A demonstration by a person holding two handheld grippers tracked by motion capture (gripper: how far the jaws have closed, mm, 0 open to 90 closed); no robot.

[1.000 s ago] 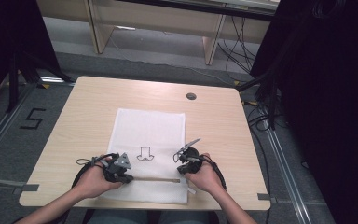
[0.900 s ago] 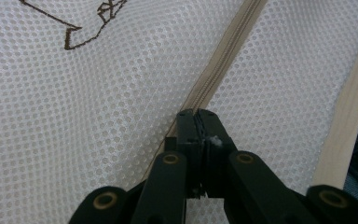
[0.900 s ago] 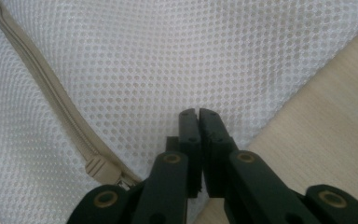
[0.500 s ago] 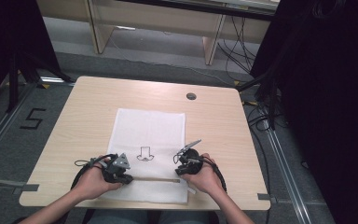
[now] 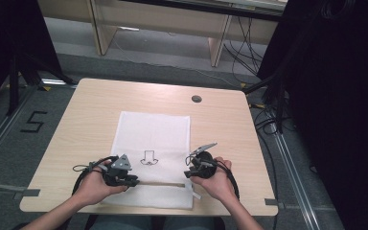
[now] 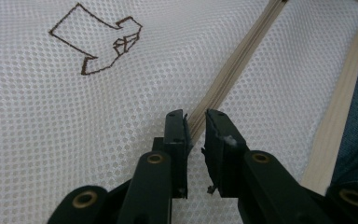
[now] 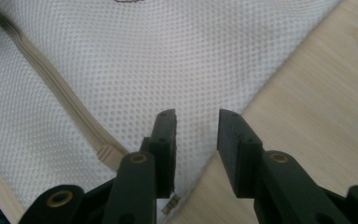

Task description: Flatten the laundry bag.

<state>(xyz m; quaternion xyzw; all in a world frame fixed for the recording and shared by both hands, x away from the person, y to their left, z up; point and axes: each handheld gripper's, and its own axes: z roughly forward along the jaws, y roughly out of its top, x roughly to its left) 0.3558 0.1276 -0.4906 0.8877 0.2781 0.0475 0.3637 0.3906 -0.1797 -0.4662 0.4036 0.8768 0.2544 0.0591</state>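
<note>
A white mesh bag (image 5: 153, 134) lies flat on the wooden table (image 5: 91, 105), with a brown stitched emblem (image 5: 148, 157) (image 6: 98, 42) and a beige zipper (image 5: 159, 183) (image 6: 233, 70) across its near end. My left gripper (image 5: 133, 181) (image 6: 196, 122) rests at the zipper's left end. Its jaws have just been opening and stand slightly apart over the zipper, pinching nothing. My right gripper (image 5: 189, 173) (image 7: 196, 120) is at the bag's right edge. Its jaws have also just been opening and hover over bare mesh, with the zipper's end tab (image 7: 105, 152) to their left.
A round cable hole (image 5: 196, 98) sits at the table's far right. The table's near edge (image 6: 335, 116) runs close behind the bag. On the floor are a taped "5" (image 5: 33, 122) at left and cables (image 5: 268, 120) at right. Wooden desk legs (image 5: 100, 28) stand beyond.
Both hands keep their places at the bag's near end. At the high view's scale the grippers look much the same as before.
</note>
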